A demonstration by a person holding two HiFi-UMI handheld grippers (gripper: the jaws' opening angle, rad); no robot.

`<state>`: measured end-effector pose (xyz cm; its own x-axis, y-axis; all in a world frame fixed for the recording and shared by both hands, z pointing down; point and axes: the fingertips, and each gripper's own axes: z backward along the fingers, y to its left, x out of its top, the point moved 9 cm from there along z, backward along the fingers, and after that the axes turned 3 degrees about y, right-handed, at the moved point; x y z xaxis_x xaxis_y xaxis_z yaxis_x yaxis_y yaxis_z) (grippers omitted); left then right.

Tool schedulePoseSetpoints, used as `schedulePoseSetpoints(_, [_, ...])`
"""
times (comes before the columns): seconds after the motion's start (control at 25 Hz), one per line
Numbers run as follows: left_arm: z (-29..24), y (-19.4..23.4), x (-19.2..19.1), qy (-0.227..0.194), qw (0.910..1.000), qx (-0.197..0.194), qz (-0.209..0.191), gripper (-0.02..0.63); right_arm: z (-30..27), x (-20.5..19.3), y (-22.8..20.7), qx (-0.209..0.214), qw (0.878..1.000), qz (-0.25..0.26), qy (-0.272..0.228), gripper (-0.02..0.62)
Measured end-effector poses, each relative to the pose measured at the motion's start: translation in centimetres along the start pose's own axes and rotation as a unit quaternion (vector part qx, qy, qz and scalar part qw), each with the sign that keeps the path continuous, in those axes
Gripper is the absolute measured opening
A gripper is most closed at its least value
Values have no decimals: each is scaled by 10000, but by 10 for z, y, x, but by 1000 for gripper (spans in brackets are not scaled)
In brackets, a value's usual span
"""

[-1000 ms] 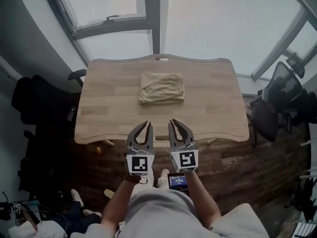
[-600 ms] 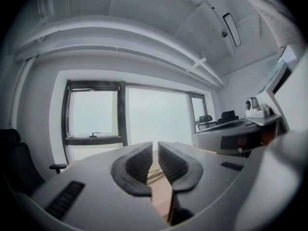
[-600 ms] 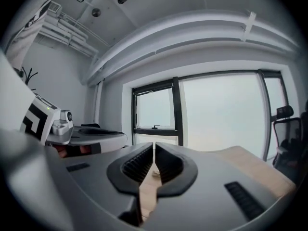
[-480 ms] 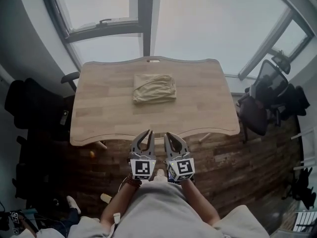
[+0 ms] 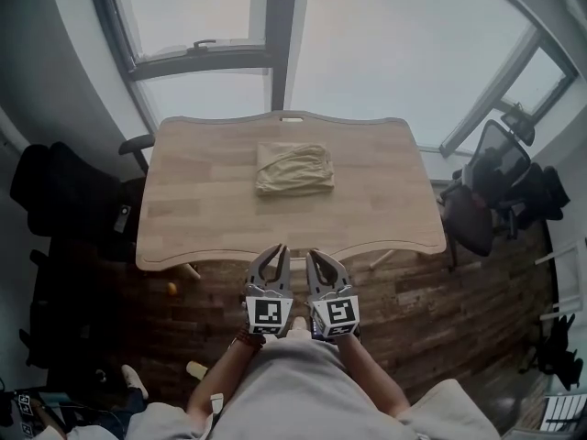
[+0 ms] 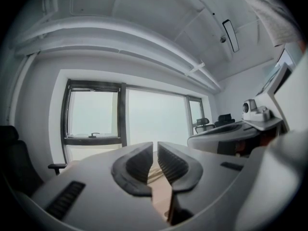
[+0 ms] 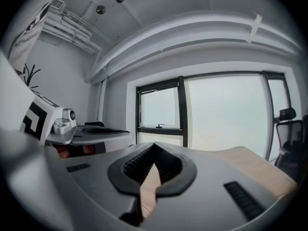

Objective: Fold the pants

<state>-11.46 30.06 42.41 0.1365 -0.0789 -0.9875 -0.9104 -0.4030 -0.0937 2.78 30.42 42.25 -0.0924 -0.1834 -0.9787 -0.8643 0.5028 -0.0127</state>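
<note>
- Two claws are hovering side by side just off the near edge of a pale wooden counter [image 5: 202, 218], both pointing toward it and neither touching the wood.
- The left claw [image 5: 272, 256] is showing only a thin slit between its ribbed pads, its jaws having just been closing. Nothing is sitting between them, and only the counter is showing through the gap.
- The right claw [image 5: 323, 261] is pressing its tips together, fully closed and gripping nothing.
- The beige pants [image 5: 294, 169] are lying folded into a compact rectangle toward the far middle of the counter, well apart from both claws.
- The marker cubes [image 5: 270, 313] on the claws are facing up at the head camera, with the person's forearms [image 5: 225, 374] reaching in from below.
- A large window [image 5: 202, 16] is filling the wall beyond the counter.
- Black office chairs are standing on the dark plank floor [image 5: 413, 319], one at the left side [image 5: 55, 191] and one at the right [image 5: 495, 191].
</note>
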Motion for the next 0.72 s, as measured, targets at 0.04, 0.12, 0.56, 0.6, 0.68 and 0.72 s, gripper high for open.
schedulePoseSetpoints(0.04, [3, 2, -1, 19, 10000, 5, 3, 32, -1, 0, 3, 21, 10000, 2, 15, 5])
schedulePoseSetpoints(0.12, [7, 6, -4, 71, 10000, 31, 20, 32, -3, 0, 9, 47, 10000, 31, 48, 5])
schedulePoseSetpoints(0.56, [39, 49, -24, 225, 9990, 342, 171, 26, -33, -12, 58, 457, 9986, 88, 232, 5])
schedulePoseSetpoints(0.6, [42, 54, -26, 243, 9987, 398, 198, 26, -35, -14, 61, 502, 9983, 83, 271, 5])
schedulePoseSetpoints(0.68, [48, 62, -29, 276, 9979, 516, 277, 25, -40, -17, 68, 611, 9975, 114, 344, 4])
schedulePoseSetpoints(0.72, [51, 65, -31, 292, 9974, 577, 320, 26, -43, -18, 71, 673, 9969, 137, 378, 5])
